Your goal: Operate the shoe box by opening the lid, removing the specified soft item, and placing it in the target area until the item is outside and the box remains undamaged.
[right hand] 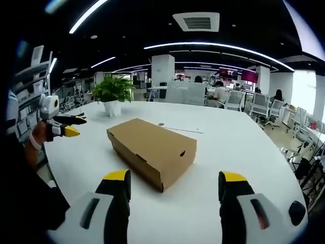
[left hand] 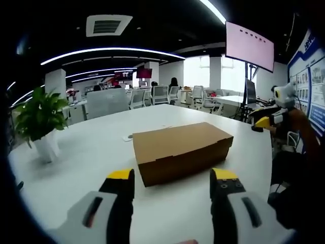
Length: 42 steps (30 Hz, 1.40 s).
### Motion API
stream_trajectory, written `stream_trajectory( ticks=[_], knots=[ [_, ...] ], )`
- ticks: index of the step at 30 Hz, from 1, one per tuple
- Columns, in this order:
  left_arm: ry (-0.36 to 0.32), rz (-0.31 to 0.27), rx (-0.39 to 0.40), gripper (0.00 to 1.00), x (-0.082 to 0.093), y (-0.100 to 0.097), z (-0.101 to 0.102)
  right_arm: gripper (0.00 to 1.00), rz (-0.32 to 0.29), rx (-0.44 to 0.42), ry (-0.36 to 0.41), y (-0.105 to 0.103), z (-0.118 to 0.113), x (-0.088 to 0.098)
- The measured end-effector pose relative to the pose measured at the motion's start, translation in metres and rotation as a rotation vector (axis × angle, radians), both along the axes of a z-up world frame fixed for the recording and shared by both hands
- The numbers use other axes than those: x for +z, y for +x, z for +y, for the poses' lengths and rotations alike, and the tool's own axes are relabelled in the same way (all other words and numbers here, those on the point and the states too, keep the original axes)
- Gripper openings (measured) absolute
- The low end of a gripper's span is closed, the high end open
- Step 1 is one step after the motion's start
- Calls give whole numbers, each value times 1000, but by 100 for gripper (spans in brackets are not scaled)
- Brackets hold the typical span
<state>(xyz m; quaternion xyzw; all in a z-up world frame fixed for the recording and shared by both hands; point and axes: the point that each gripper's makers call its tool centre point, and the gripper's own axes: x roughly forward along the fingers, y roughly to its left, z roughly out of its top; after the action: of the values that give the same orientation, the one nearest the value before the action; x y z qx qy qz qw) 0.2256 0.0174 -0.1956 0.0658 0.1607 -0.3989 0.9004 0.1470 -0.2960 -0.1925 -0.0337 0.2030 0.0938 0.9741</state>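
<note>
1. left gripper (left hand: pixel 172 183) sits nearest in the left gripper view, its yellow-tipped jaws spread wide apart with nothing between them; it hangs just short of the near side of the box
2. right gripper (right hand: pixel 174 185) in the right gripper view is the same — jaws parted, holding nothing, close to the box's near corner
3. shoe box (left hand: pixel 180 149) of plain brown cardboard lies flat on the white table (left hand: pixel 91 152), lid shut; in the right gripper view the shoe box (right hand: pixel 151 147) shows a small round hole in its end face
4. a small pale scrap (left hand: pixel 127 138) lies on the table just left of the box's far corner
5. a potted plant (left hand: pixel 41 122) in a white pot stands on the table, left of the box in the left gripper view; in the right gripper view the plant (right hand: pixel 114 94) is beyond the box
6. far off — office chairs (left hand: pixel 160 94), desks, and a large screen (left hand: pixel 249 46) on a stand at the right
</note>
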Motion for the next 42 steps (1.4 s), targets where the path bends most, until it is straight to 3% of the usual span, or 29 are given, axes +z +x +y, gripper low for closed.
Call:
stream_trajectory(
  ticks=[13, 22, 30, 36, 42],
  knots=[
    [-16, 1, -10, 60, -2, 7, 2, 70, -11, 4, 38, 27, 8, 6],
    [-27, -14, -52, 61, -2, 10, 2, 70, 18, -29, 32, 55, 8, -2],
    [-67, 15, -75, 61, -9, 15, 5, 70, 51, -42, 15, 69, 17, -5],
    [-19, 12, -101, 61, -17, 18, 0, 70, 49, -34, -9, 71, 21, -10],
    [-28, 9, -105, 60, -14, 16, 0, 68, 57, -42, 69, 80, 20, -22]
  ],
)
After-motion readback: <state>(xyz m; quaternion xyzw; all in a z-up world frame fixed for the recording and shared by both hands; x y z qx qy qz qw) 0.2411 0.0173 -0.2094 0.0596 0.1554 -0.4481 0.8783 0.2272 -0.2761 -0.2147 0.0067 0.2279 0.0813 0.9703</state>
